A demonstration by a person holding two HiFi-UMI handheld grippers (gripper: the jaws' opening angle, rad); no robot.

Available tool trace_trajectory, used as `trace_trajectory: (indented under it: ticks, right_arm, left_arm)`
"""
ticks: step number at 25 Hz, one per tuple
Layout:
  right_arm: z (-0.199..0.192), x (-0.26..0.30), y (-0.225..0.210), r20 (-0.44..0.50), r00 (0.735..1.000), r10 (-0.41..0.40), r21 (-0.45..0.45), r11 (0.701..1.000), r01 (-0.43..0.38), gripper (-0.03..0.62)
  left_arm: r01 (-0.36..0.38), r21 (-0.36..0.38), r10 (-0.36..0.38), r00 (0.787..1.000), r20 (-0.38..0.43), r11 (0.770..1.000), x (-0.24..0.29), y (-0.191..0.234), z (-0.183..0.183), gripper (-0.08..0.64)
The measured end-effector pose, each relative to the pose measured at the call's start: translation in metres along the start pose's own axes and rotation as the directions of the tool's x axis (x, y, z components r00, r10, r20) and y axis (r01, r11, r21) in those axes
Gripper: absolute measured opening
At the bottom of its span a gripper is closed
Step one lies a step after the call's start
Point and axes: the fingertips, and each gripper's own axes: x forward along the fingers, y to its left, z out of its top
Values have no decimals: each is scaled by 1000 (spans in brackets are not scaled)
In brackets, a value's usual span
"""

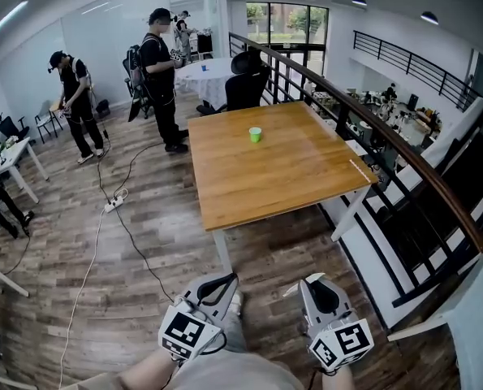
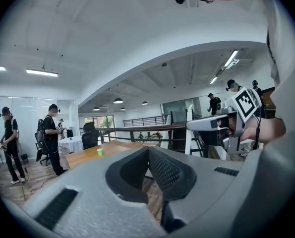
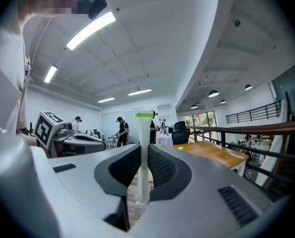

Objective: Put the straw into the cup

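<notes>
A small green cup (image 1: 256, 134) stands on the square wooden table (image 1: 273, 177), toward its far side and well ahead of both grippers. It also shows far off as a green speck, the cup (image 2: 99, 152) in the left gripper view and the cup (image 3: 180, 148) in the right gripper view. My right gripper (image 3: 144, 155) is shut on a pale straw (image 3: 144, 133) with a green band at its top, held upright. My left gripper (image 2: 148, 155) has its jaws together with nothing between them. Both the left gripper (image 1: 225, 283) and the right gripper (image 1: 308, 287) hover over the floor short of the table's near edge.
A dark railing (image 1: 371, 128) runs along the table's right side, with a drop beyond it. A black office chair (image 1: 247, 84) stands behind the table. Two people (image 1: 160, 71) stand at the back left. A power strip with cables (image 1: 115, 204) lies on the floor at left.
</notes>
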Motion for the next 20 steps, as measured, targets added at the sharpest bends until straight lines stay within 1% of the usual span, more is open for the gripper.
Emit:
trace_trajectory:
  ticks: [3,7,11,15,20]
  right_arm:
    - [-1,3,-10,15,1000,-15,-16,1000,15,49]
    - [-8,16,-19,17,999,-31,-29,999,31,49]
    - [-16,39,-35,16,999,-42,-29,999,42,49]
    - [-26,76,-51,4,999,-36,-31,999,36,49]
    - [-22,122,-72,-9,1000,-20,-25,1000,19,49]
  left_arm:
    - [5,9,-6,1000,11,1000,10,3,-9,14]
    - [-2,24,1,1000,25,1000,22,21,-19,14]
    - [-24,19,24,999,35,1000,39,52,-29,14]
    - [-39,9,39,999,20,999,65,88,-44,14]
    - [-42,3,42,999,9,999,98,128,-43,14]
